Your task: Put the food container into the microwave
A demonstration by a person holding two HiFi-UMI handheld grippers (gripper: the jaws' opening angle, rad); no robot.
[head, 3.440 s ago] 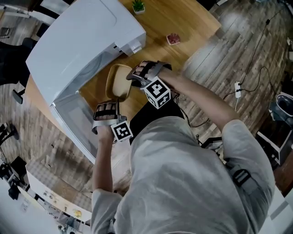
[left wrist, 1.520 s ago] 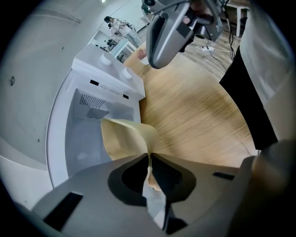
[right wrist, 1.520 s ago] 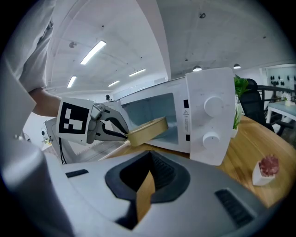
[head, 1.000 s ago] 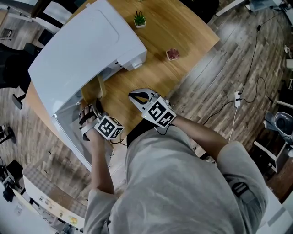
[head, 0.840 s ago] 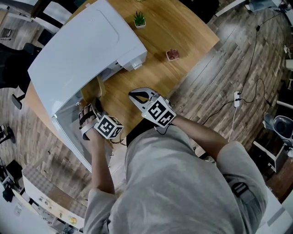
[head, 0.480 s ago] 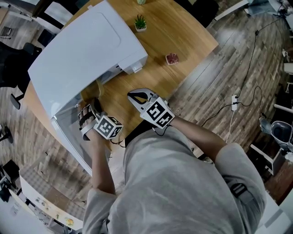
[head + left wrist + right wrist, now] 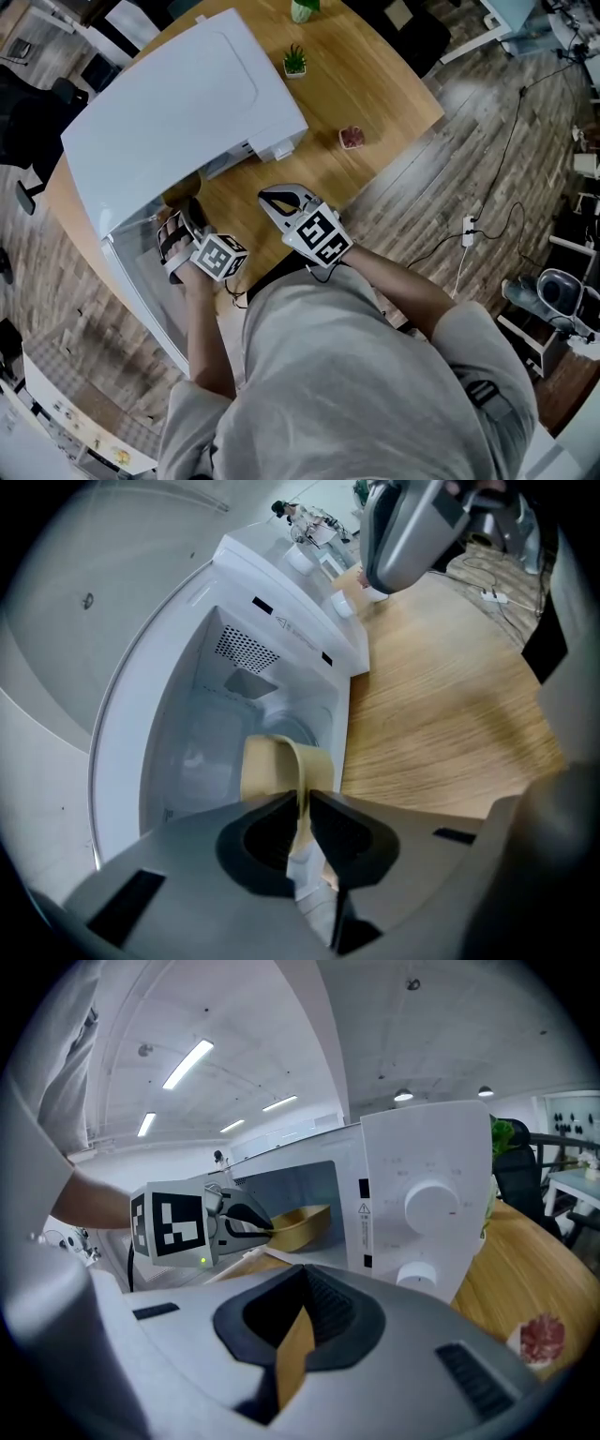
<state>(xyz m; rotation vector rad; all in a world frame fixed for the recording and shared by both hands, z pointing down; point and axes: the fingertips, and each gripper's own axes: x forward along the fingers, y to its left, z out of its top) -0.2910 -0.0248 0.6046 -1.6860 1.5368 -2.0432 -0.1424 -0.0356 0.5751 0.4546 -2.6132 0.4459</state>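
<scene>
Head view first: white microwave (image 7: pixel 178 103) sits on a wooden tabletop (image 7: pixel 375 66), with its door (image 7: pixel 145 286) swung open on the side nearest the person. The tan container (image 7: pixel 181 190) is right at the microwave's opening, mostly tucked under the top edge, so only a bit of it shows. The left tool (image 7: pixel 186 217) is at that opening too, reaching in onto the container. The right tool (image 7: pixel 274 198) hangs over the tabletop just out front of the microwave, well apart from the container. A small plant (image 7: pixel 294 61) and a little pink thing (image 7: pixel 352 137) sit on the tabletop off the microwave's control-panel end.

Left tool view: looking straight into the microwave cavity. The left tool (image 7: pixel 302 803) has the container's (image 7: pixel 277 766) thin rim between its pads. The jaws have just been easing open, but as far as I can see the pads are on the rim, so I'd call it grasping the container. The container is inside the cavity, close to the front.

Right tool view: the right tool (image 7: pixel 305 1283) is clenched with nothing in it. The tan sliver below the jaws is just tabletop. Past it you see the microwave's front with two knobs (image 7: pixel 431 1206), and the container (image 7: pixel 300 1225) sitting in the open cavity with the left tool on its rim.
</scene>
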